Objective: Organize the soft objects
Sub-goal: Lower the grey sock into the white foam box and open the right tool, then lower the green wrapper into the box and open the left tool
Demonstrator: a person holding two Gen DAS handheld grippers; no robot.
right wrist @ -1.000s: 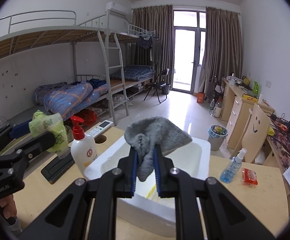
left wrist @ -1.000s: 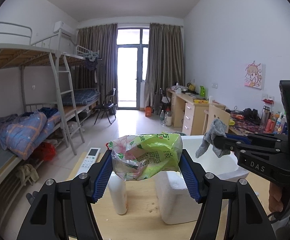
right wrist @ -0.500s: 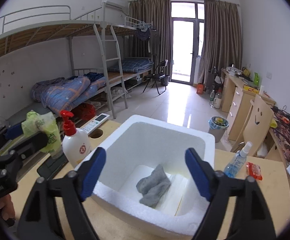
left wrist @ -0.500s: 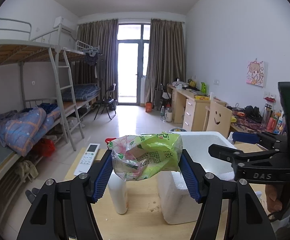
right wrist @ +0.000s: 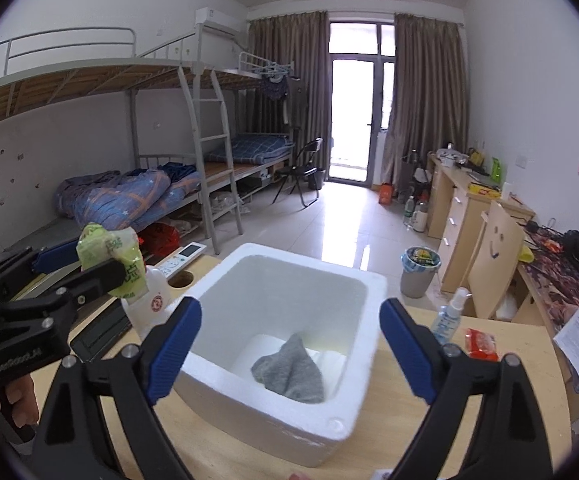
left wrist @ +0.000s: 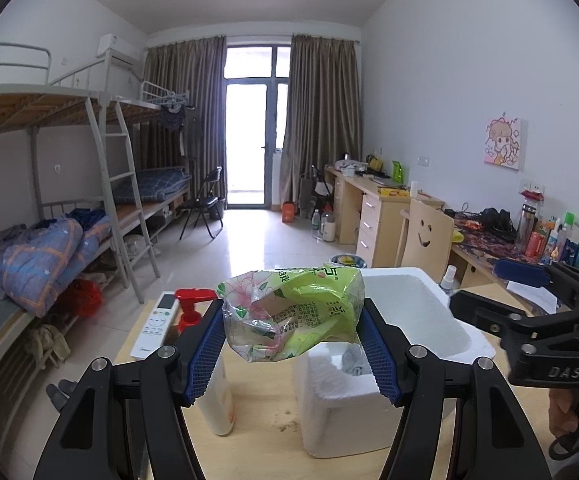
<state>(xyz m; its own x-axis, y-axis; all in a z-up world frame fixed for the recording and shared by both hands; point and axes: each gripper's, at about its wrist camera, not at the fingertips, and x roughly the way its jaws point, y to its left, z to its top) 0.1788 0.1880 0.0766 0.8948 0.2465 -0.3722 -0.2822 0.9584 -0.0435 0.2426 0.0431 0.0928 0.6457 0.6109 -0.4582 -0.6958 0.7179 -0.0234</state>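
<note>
Over the table (right wrist: pixel 409 412), the left gripper (left wrist: pixel 293 344) grips a crumpled green bag (left wrist: pixel 293 312) between its blue pads (left wrist: pixel 205 348), holding it in the air just left of the white foam box (right wrist: pixel 289 280). The right gripper (right wrist: pixel 289 344) hangs above the box mouth with its jaws opening wide and nothing between them. A grey cloth (right wrist: pixel 289 368) lies loose on the box floor, near the front wall.

The bag looks like thin plastic film, partly clear, light and nearly empty; it folds and dents under the pads. Such film is slick and gives little to press against, so a pinch across the bunched middle, as it is held now, seems safest; a grip on a loose edge would probably slide off or let the bag swing. It should drop without harm, and being so light it may drift or catch on the rim instead of falling straight, so it likely needs releasing low inside the box.

The cloth is soft and limp, easy to pinch at any fold, and needs no care. The foam box is light too and could shift or chip if a finger knocks its wall. A pump bottle (left wrist: pixel 193 308) stands behind the left gripper, close enough to be bumped as the bag travels toward the box.
</note>
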